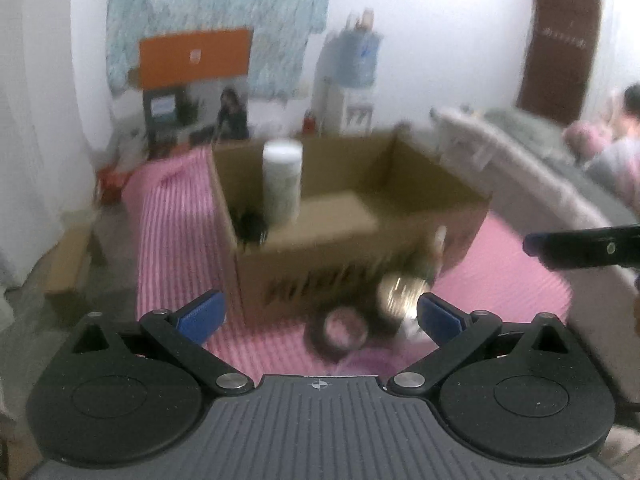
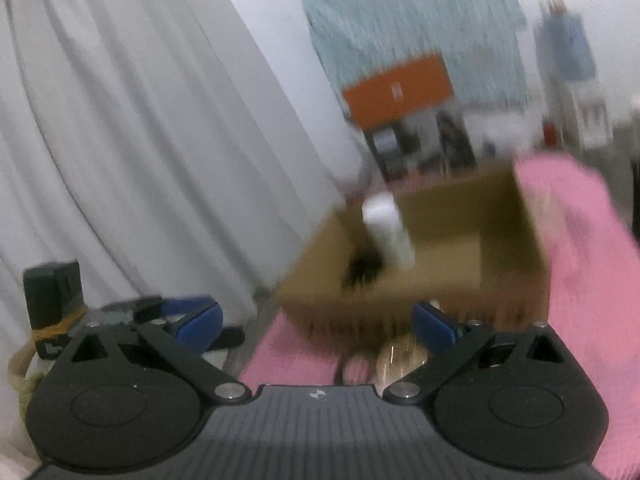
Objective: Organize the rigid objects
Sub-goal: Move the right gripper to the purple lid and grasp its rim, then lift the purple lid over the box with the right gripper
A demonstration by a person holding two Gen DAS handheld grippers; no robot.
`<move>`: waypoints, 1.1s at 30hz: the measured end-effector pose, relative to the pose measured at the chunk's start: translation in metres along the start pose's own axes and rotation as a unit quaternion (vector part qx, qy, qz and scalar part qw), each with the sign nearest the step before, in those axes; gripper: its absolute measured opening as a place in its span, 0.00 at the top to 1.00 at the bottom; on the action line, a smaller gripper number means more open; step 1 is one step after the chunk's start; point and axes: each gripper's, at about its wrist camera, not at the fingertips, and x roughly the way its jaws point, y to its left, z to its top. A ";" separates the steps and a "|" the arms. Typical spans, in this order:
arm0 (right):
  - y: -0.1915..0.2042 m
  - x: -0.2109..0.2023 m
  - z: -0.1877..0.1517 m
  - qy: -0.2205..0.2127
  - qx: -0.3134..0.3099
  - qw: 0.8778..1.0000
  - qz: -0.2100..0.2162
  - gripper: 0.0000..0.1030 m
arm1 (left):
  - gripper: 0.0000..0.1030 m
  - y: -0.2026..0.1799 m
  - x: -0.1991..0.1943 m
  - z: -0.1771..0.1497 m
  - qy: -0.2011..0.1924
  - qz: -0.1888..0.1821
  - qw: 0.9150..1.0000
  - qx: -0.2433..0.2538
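An open cardboard box (image 1: 352,216) stands on a pink striped cloth (image 1: 176,240). Inside it a white bottle (image 1: 282,182) stands upright beside a small black object (image 1: 250,226). Before the box lie a black tape roll (image 1: 340,330) and a shiny, blurred item (image 1: 400,294). My left gripper (image 1: 320,314) is open and holds nothing, just short of the roll. A dark finger (image 1: 580,246) of my right gripper enters from the right edge. In the right wrist view the box (image 2: 440,280), bottle (image 2: 388,234) and shiny item (image 2: 400,360) lie ahead of my open, unloaded right gripper (image 2: 318,320).
A pale sofa (image 1: 540,168) runs along the right, with a person (image 1: 628,120) at its far end. An orange box (image 1: 196,58) and a water dispenser (image 1: 348,92) stand at the back wall. White curtains (image 2: 120,140) hang left; a black block bound with yellow cord (image 2: 52,300) sits below them.
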 end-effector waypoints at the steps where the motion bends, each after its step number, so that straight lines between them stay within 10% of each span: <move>1: -0.003 0.007 -0.009 0.013 0.010 1.000 -0.005 0.07 | 0.02 -0.001 0.006 -0.009 0.009 0.005 1.000 0.003; 14: -0.030 0.079 -0.080 0.150 0.101 0.982 -0.049 0.41 | 0.13 -0.006 0.068 -0.045 0.135 -0.075 0.988 0.004; 33: -0.027 0.122 -0.086 0.178 0.088 0.979 -0.050 0.73 | 0.28 -0.030 0.088 -0.055 0.141 -0.053 0.987 0.057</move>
